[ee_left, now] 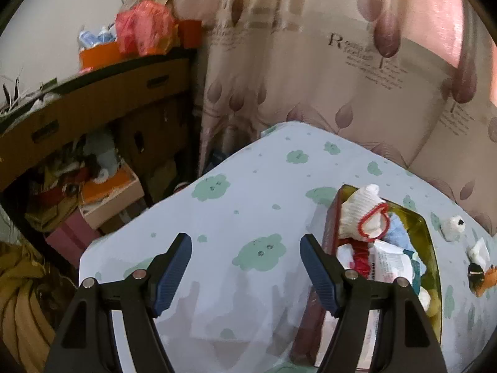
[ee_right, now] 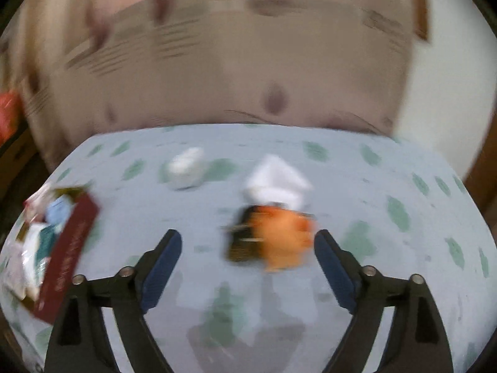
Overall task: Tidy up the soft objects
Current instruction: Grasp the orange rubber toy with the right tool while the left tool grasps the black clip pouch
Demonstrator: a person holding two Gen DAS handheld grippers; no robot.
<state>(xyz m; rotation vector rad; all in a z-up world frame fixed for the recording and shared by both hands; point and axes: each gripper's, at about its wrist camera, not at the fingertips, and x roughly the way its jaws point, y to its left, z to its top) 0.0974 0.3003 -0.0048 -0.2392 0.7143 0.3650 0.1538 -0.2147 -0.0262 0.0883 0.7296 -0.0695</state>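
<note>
1. Soft toys are split; several already fill the box (ee_left: 430, 233), while an orange toy (ee_right: 279, 239), a white cloth (ee_right: 276, 180) and a small white toy (ee_right: 186, 168) lie loose on the bedsheet (ee_left: 248, 192).
2. Right gripper (ee_right: 248, 248) hangs over the orange toy, jaws wide, nothing held; left gripper (ee_left: 245, 258) is spread and empty beside the box.
3. Risk: that blurred view suggests a fast hand; closing early could nudge the toy away or pinch the sheet.

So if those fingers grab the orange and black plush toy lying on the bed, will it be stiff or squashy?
Probably squashy: the orange and black plush toy looks stuffed and rounded, so it should give. Likely light for its size. It lies low on the bedsheet, so it is unlikely to roll.
</note>
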